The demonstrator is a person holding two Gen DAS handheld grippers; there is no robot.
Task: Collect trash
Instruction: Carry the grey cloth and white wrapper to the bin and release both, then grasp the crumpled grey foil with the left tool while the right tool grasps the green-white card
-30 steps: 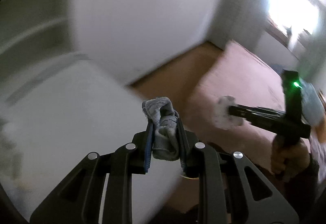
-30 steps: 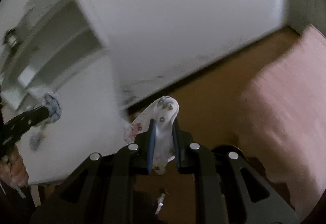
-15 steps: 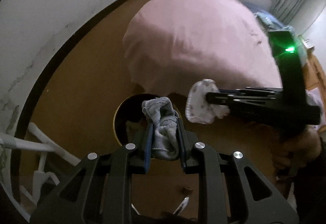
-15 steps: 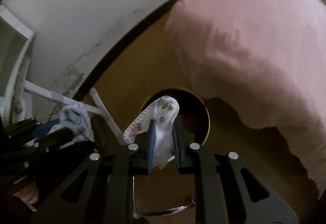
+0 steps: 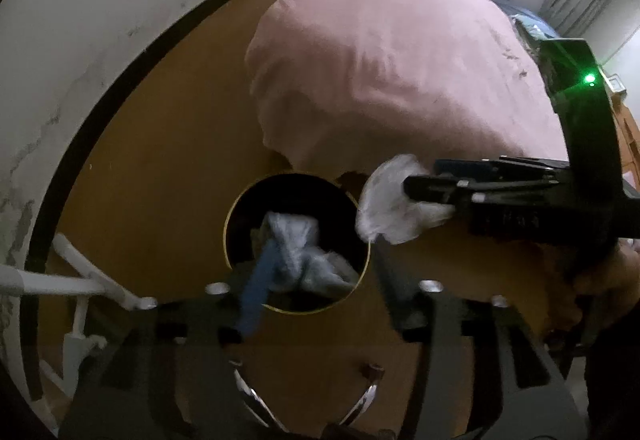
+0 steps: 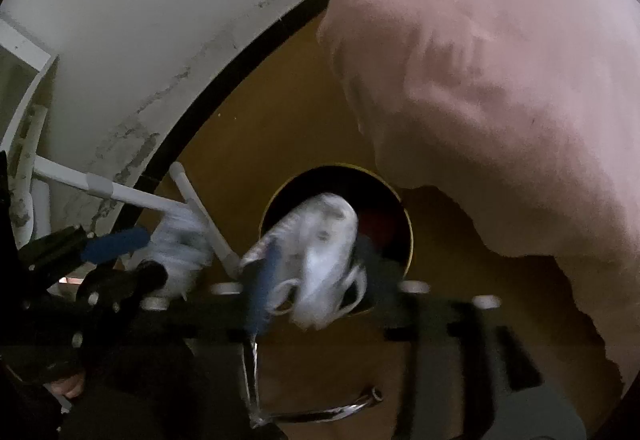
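A pink bedspread [image 5: 400, 80] fills the upper right. Below it, a dark round bin [image 5: 296, 240] sits at centre frame. Both grippers' [image 5: 316, 272] [image 6: 316, 276] fingers have just been opening, the grey rag [image 5: 300, 252] and white cloth [image 6: 320, 260] blurred between the spread fingers above the bin's mouth. Only the right view shows red inside.

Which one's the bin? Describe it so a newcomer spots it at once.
Start at the big pink bedspread draped to the brown floor. Just below its ragged hem stands the bin, seen from above: a round dark opening ringed by a thin yellow rim. Nothing else nearby is a dark circle; the white rack beside it is all pale bars.
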